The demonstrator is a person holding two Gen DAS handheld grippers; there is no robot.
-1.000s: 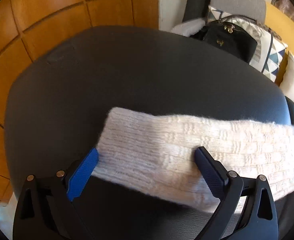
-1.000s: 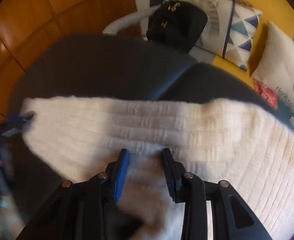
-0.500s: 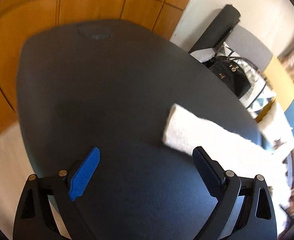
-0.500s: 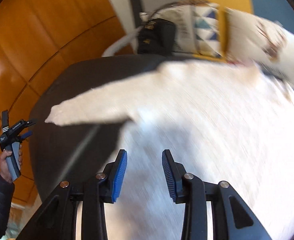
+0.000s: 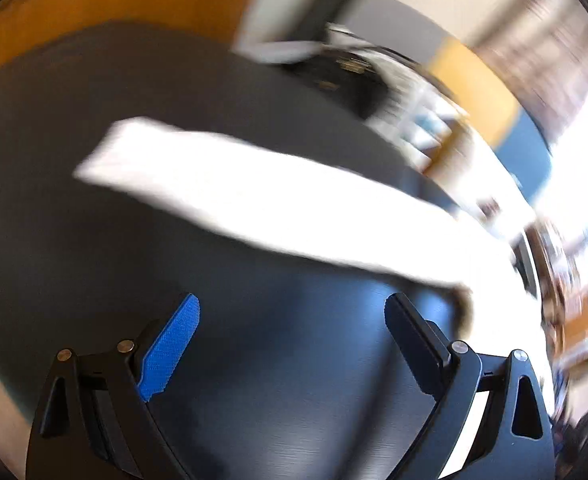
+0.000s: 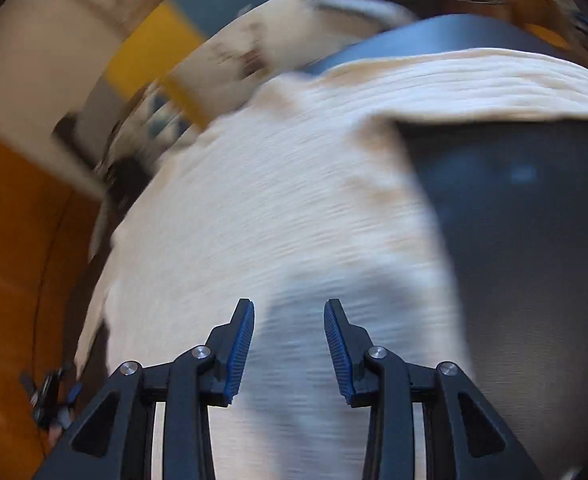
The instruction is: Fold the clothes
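With my left gripper [image 5: 291, 322] jaws wide and empty and my right gripper [image 6: 289, 334] jaws part-open, holding nothing, over the cream sweater [image 6: 277, 208] spread on the dark worktop [image 5: 93, 120], I'd settle both before pinching the outstretched sleeve [image 5: 221, 184].

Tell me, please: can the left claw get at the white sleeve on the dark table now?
Probably yes. The left claw stands open and empty, and the white sleeve lies flat just ahead on the dark table, with nothing between them.
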